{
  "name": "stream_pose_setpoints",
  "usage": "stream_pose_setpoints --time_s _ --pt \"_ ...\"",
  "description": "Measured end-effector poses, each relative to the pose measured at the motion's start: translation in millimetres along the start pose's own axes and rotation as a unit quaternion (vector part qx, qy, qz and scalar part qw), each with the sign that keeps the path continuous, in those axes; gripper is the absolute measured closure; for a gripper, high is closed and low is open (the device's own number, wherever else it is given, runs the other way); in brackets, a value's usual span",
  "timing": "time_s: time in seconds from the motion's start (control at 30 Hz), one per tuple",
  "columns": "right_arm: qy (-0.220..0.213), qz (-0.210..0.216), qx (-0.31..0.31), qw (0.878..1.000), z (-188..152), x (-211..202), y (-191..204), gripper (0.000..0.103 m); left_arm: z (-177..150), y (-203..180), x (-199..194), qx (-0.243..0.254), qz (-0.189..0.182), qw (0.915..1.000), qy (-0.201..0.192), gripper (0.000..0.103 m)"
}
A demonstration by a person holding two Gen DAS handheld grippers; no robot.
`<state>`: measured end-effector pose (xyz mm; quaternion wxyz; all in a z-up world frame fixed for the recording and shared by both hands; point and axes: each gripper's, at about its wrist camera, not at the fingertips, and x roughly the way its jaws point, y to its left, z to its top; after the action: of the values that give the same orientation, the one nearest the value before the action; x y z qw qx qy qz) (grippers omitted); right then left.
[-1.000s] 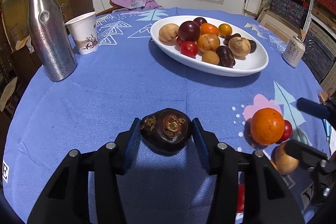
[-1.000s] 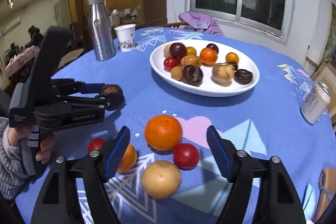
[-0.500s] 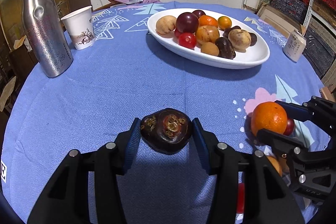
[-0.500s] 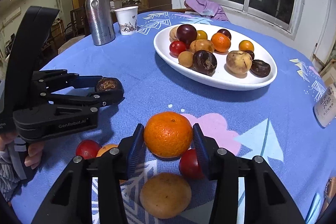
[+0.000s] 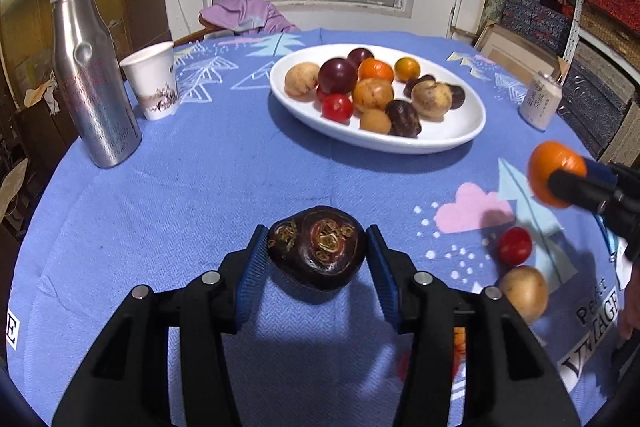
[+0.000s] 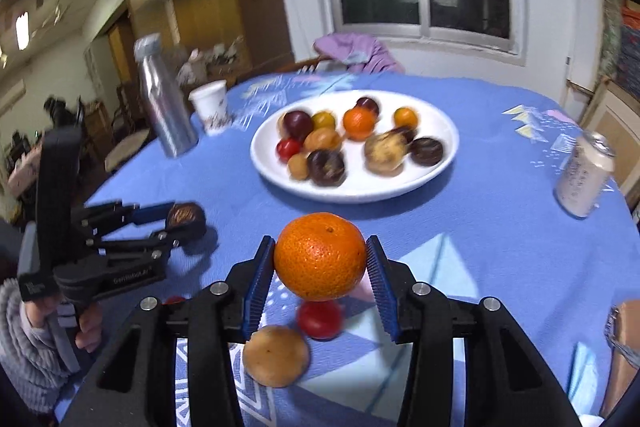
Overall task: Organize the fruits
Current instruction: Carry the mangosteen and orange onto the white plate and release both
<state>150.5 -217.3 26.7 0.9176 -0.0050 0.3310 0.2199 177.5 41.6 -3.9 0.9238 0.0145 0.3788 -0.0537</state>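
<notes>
My left gripper (image 5: 316, 253) is shut on a dark brown fruit (image 5: 316, 247), held just above the blue tablecloth. In the right wrist view that same dark brown fruit (image 6: 185, 215) shows at the left between the left gripper's fingers. My right gripper (image 6: 320, 261) is shut on a big orange (image 6: 320, 261), lifted off the cloth; the orange (image 5: 554, 173) also appears at the right edge of the left wrist view. A white oval plate (image 5: 460, 135) with several fruits sits farther back. A red tomato (image 6: 319, 319) and a tan round fruit (image 6: 276, 355) lie on the cloth below the orange.
A steel bottle (image 5: 90, 75) and a paper cup (image 5: 154, 83) stand at the left, and a drink can (image 5: 540, 101) at the right of the plate. A purple cloth (image 5: 248, 17) hangs at the table's far side. A hand in a grey sleeve (image 6: 28, 331) holds the left gripper.
My right gripper closed on the big orange and raised it off the cloth. The left gripper kept its hold on the dark fruit and stayed about where it was.
</notes>
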Motion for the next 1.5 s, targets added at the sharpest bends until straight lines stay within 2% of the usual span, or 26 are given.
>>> stream_pose_setpoints --time_s 0.1,0.23,0.3,0.47,0.57,0.73,0.87,1.27,1.33,1.37,1.5 --pt "-0.040 -0.003 0.027 0.999 10 -26 -13 0.056 15 -4 -11 -0.001 -0.003 0.9999 -0.014 0.054" --pt "-0.076 -0.008 0.036 0.996 44 -45 -22 0.056 59 -17 -22 0.009 0.002 0.9991 -0.042 0.054" --pt "-0.088 -0.012 0.038 0.995 65 -47 -25 0.056 82 -23 -23 0.008 -0.004 0.9987 -0.051 0.054" --pt "-0.103 0.010 0.059 0.993 109 -30 -30 0.056 122 -38 -18 -0.002 -0.023 0.9969 -0.076 0.054" --pt "-0.083 0.021 0.066 0.994 116 3 -33 0.056 127 -38 2 -0.003 -0.023 0.9973 -0.070 0.054" --pt "-0.017 0.006 0.052 0.998 104 68 -33 0.056 120 -28 53 0.000 -0.012 0.9997 -0.022 0.054" --pt "0.018 0.002 0.054 0.998 95 97 -38 0.056 114 -21 79 -0.002 -0.011 0.9999 0.004 0.054" --pt "0.078 0.005 0.057 0.995 76 124 -36 0.055 106 -25 91 0.013 -0.001 0.9998 0.014 0.054" --pt "0.077 0.010 0.072 0.994 78 123 -39 0.051 106 -26 91 0.018 0.006 0.9998 0.009 0.052" --pt "0.074 0.015 0.076 0.994 79 120 -40 0.050 106 -27 88 0.020 0.010 0.9997 0.006 0.048" --pt "0.045 0.009 0.076 0.996 88 102 -43 0.050 111 -26 74 0.014 0.011 0.9997 -0.014 0.040"
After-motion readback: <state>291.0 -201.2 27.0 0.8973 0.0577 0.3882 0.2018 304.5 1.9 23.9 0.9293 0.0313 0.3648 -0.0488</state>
